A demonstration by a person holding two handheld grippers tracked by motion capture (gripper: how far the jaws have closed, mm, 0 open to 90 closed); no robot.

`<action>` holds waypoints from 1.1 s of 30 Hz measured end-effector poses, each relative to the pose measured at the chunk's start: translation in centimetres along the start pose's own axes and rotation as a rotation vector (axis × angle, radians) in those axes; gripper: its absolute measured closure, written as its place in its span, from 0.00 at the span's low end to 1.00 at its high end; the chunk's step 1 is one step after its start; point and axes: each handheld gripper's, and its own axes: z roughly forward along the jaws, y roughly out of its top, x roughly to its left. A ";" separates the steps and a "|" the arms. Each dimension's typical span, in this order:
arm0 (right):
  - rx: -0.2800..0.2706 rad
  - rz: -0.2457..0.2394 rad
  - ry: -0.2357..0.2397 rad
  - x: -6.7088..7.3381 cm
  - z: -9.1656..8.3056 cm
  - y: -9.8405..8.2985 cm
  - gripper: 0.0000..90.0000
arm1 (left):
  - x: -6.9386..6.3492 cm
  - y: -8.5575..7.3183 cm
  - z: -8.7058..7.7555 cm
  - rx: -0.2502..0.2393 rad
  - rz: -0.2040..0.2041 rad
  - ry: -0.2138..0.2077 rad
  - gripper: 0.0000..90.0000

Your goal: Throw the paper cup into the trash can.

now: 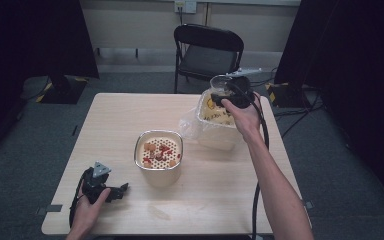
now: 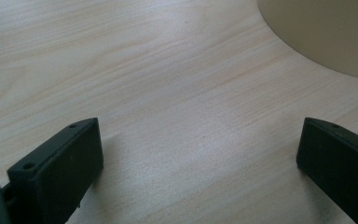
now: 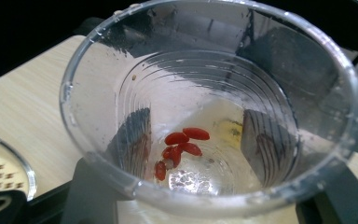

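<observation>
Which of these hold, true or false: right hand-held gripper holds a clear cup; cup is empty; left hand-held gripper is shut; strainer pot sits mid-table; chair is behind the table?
1. The right hand-held gripper holds a clear cup. True.
2. The cup is empty. False: a few red berries lie at its bottom.
3. The left hand-held gripper is shut. False: its jaws stand wide apart over bare table.
4. A pot with a perforated strainer insert sits mid-table. True.
5. A black folding chair stands beyond the table's far edge. True.
</observation>
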 end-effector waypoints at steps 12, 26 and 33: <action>0.041 0.060 -0.053 -2.3 2.0 -0.8 0.27 | 0.0 0.0 0.0 0.000 0.000 0.000 0.00; 0.025 0.082 -0.060 -2.7 1.5 -1.2 0.16 | 0.0 0.0 0.0 0.000 0.000 0.000 0.00; -0.009 0.087 -0.030 -1.8 0.2 -2.4 0.17 | 0.0 0.0 0.0 0.000 0.000 0.000 0.00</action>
